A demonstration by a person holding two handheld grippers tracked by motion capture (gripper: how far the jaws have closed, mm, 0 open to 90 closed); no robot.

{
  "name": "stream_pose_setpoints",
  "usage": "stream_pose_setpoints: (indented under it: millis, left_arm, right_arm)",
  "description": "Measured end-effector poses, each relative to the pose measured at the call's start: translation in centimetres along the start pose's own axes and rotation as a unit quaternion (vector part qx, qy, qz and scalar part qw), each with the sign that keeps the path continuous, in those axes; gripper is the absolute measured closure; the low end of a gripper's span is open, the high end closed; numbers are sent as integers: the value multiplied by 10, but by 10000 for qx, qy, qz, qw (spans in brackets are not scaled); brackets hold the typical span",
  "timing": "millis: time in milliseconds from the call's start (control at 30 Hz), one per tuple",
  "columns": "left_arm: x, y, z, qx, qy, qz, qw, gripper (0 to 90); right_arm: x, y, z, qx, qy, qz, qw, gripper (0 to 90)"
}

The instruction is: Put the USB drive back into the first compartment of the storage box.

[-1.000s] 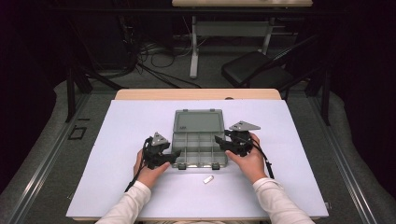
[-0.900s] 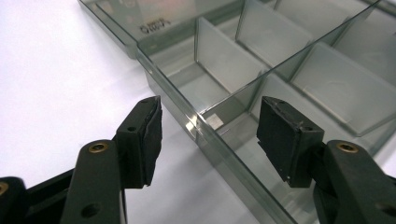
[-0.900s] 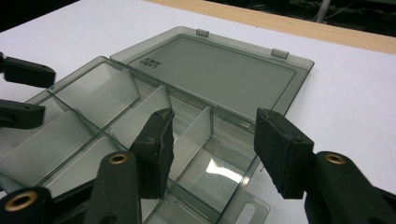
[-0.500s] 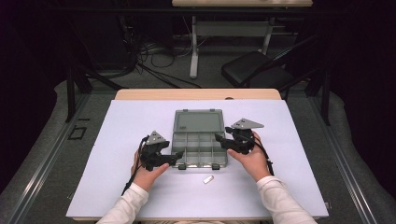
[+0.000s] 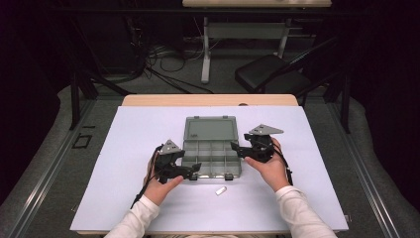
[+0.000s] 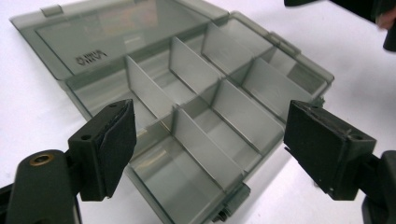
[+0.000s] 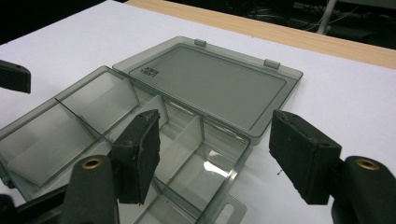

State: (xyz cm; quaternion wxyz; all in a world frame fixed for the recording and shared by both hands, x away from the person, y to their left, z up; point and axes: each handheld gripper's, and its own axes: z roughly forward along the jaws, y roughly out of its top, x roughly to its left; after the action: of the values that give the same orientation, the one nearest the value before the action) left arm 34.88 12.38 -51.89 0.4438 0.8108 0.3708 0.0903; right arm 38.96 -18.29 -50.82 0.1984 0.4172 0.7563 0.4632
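Note:
A clear grey compartment box (image 5: 212, 148) lies open on the white table cover, its lid (image 5: 210, 129) flat toward the far side. Its divided compartments (image 6: 205, 121) (image 7: 93, 121) look empty. My left gripper (image 5: 190, 171) is open at the box's near left corner, its jaws spread over the front compartments (image 6: 210, 149). My right gripper (image 5: 236, 148) is open at the box's right edge, jaws straddling the right rear corner (image 7: 215, 154). Nothing sits between either pair of jaws except the box below. A small white piece (image 5: 220, 190) lies on the cover just in front of the box.
The white cover (image 5: 124, 148) spreads wide to both sides of the box. A wooden table edge (image 5: 208, 100) runs along the far side. Beyond it are a black chair (image 5: 270, 74), cables and a table leg on the floor.
Both hands have barely shifted; the left gripper has edged slightly nearer the box's front corner. The box and the white piece have not moved.

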Motion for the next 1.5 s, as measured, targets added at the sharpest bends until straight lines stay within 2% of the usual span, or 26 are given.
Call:
stream_pose_setpoints:
  millis: [33,67,100,233,267,467,500,700,1000,1133,1433,1500]
  left_arm:
    - [0,0,0,0,0,0,10000,171]
    - [-3,-1,2,33,5,32,10000,172]
    - [-4,-1,3,53,-10,45,10000,171]
    - [-8,0,5,34,-36,97,9999,159]
    - [-10,0,6,13,-71,139,9999,154]
    - [-21,1,8,12,-174,286,9994,153]
    - [-26,1,9,29,-211,406,9989,153]
    - [-43,-1,15,153,-284,586,9978,188]
    - [-54,-4,20,149,-465,516,9975,279]
    - [-58,-5,21,143,-474,654,9966,303]
    - [-69,-11,31,205,-565,703,9957,380]
    - [-73,-13,35,307,-565,697,9955,409]
  right_arm:
    - [0,0,0,0,0,0,10000,334]
    - [-2,0,1,51,-211,21,9998,293]
    - [-2,-1,2,90,-269,32,9996,285]
    - [-7,-2,3,145,-230,130,9995,250]
    - [-8,-1,2,107,-230,219,9994,235]
    - [-11,-1,1,53,-211,349,9992,200]
    - [-11,-1,1,55,-232,353,9991,198]
    - [-10,-1,1,46,-220,321,9992,193]
    - [-9,-1,2,100,-203,319,9992,193]
    - [-8,-2,2,130,-197,298,9993,193]
    - [-8,-2,2,137,-182,311,9993,194]
    - [-9,-2,2,133,-197,313,9992,195]
